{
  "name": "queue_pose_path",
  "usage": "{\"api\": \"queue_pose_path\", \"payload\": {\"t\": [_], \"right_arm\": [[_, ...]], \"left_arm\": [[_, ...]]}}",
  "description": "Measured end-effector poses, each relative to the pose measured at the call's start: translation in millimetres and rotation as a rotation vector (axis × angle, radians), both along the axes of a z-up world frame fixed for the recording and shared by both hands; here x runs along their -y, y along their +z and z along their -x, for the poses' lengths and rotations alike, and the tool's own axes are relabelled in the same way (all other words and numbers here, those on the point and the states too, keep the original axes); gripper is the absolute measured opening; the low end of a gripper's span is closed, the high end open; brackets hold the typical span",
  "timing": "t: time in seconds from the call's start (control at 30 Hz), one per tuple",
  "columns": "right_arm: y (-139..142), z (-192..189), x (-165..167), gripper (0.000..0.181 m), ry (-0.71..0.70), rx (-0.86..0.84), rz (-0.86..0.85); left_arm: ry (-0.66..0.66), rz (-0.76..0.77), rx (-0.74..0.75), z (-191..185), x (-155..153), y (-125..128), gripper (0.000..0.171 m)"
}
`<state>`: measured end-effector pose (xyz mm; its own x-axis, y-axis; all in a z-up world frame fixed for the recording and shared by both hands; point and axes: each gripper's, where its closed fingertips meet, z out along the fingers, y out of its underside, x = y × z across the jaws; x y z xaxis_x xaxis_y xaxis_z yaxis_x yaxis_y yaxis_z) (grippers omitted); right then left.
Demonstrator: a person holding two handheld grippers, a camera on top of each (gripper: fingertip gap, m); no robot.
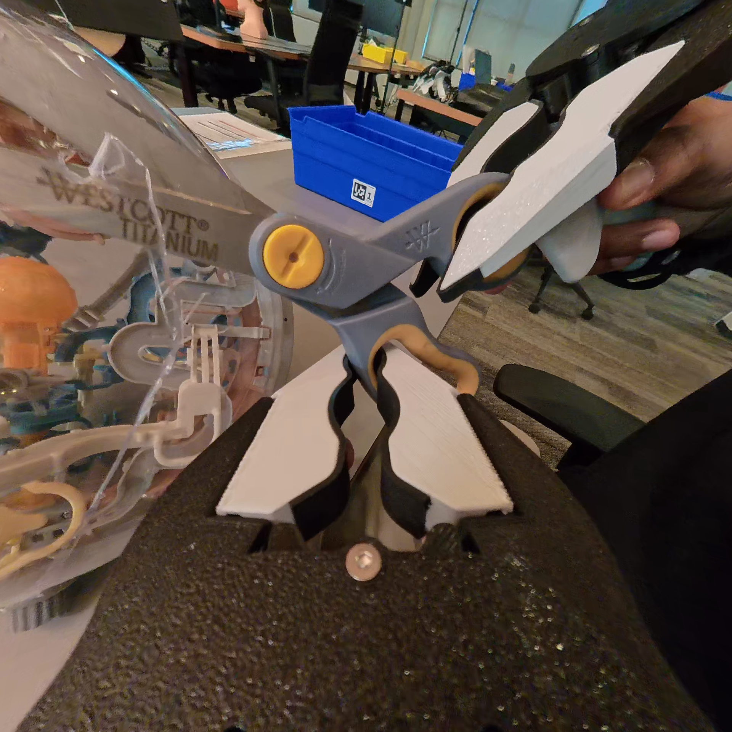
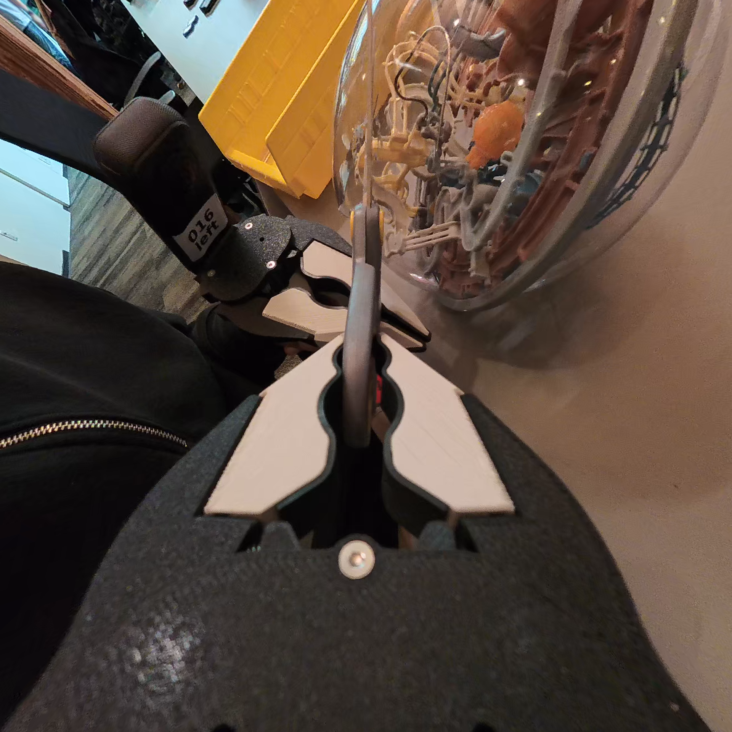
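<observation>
Between left gripper fingers at 6 o'clock: lower handle of grey-and-yellow scissors, clamped. At 2 o'clock: right gripper pinching upper handle. At 9 o'clock, blocking blades: clear maze sphere. At 12, beyond: blue bin; yellow bin.

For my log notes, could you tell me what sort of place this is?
Probably an office-style lab or workshop: desks and office chairs stand behind, and blue and yellow parts bins sit on the table.

Two close wrist views, shared scissors
</observation>
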<state>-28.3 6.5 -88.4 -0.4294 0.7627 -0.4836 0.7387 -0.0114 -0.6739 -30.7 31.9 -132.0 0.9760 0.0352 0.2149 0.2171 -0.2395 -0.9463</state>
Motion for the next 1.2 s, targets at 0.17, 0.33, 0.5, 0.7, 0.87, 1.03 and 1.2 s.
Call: {"api": "queue_pose_path", "payload": {"t": [0.17, 0.33, 0.5, 0.7, 0.87, 1.03, 1.2], "right_arm": [[-1.6, 2.5, 2.6, 0.009, -0.020, -0.008, 0.020], [-2.9, 3.2, 4.7, 0.009, -0.038, -0.028, 0.030], [-6.1, 2.9, 5.2, 0.009, -0.057, -0.048, 0.029], [-8.3, 5.5, 5.4, 0.010, -0.074, -0.077, 0.040], [-5.6, 12.1, 8.1, 0.010, -0.046, -0.076, 0.073], [-4.4, 15.5, 12.5, 0.015, -0.002, -0.067, 0.144], [-1.4, 14.7, 8.7, 0.016, 0.006, -0.077, 0.273]], "left_arm": [[0.008, 0.006, 0.014, 3.3, 1.4, 1.2, 0.000], [0.019, 0.010, 0.024, 7.3, 3.0, 1.5, 0.000], [0.025, 0.029, 0.005, 7.5, 2.8, 1.1, 0.000], [0.032, 0.037, 0.007, 11.5, 3.2, -0.6, 0.000], [0.045, 0.018, 0.026, 14.7, 7.1, 4.1, 0.000], [0.046, -0.002, 0.029, 16.1, 14.9, 5.4, 0.000], [0.036, 0.007, 0.032, 12.1, 17.8, 3.8, 0.000]]}}
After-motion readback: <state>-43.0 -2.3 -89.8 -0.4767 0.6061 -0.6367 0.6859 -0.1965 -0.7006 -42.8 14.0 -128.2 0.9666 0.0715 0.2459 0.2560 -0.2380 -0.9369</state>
